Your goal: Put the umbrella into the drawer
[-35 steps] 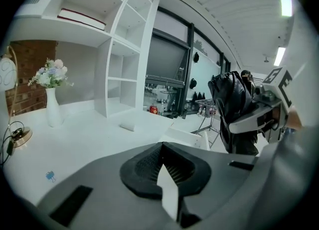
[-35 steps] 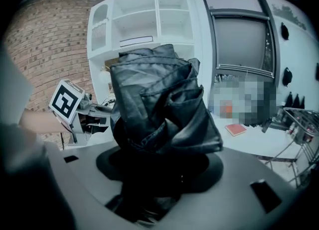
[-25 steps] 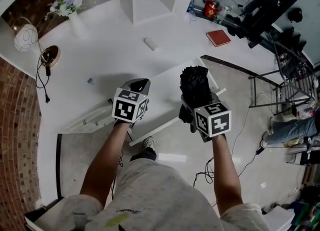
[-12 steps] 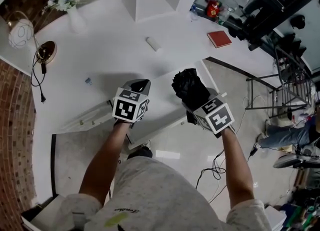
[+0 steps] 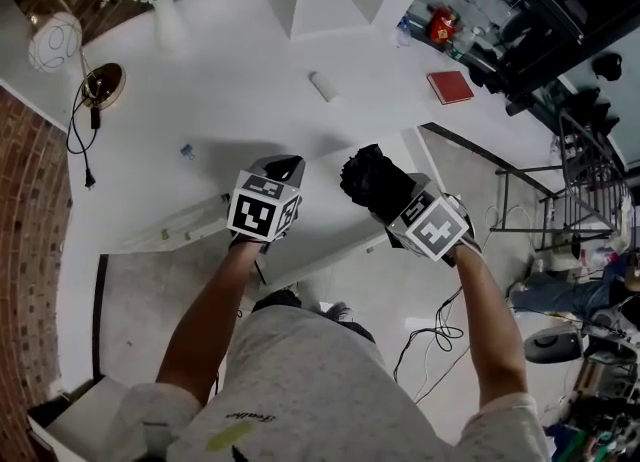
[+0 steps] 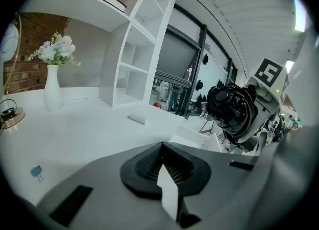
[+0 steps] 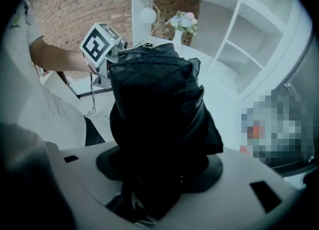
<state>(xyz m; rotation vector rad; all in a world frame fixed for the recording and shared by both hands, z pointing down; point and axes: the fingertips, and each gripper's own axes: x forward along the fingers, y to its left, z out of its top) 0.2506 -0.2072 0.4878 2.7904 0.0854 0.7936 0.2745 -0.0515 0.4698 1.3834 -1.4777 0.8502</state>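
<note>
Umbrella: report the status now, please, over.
Left gripper shut, empty. Right gripper shut on umbrella, held in air, not yet in drawer. Nothing seen in the way.

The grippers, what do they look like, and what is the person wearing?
The left gripper and right gripper have grey bodies with black pads. Each carries a white cube printed with black square markers. The person wears a light grey short-sleeved shirt.
</note>
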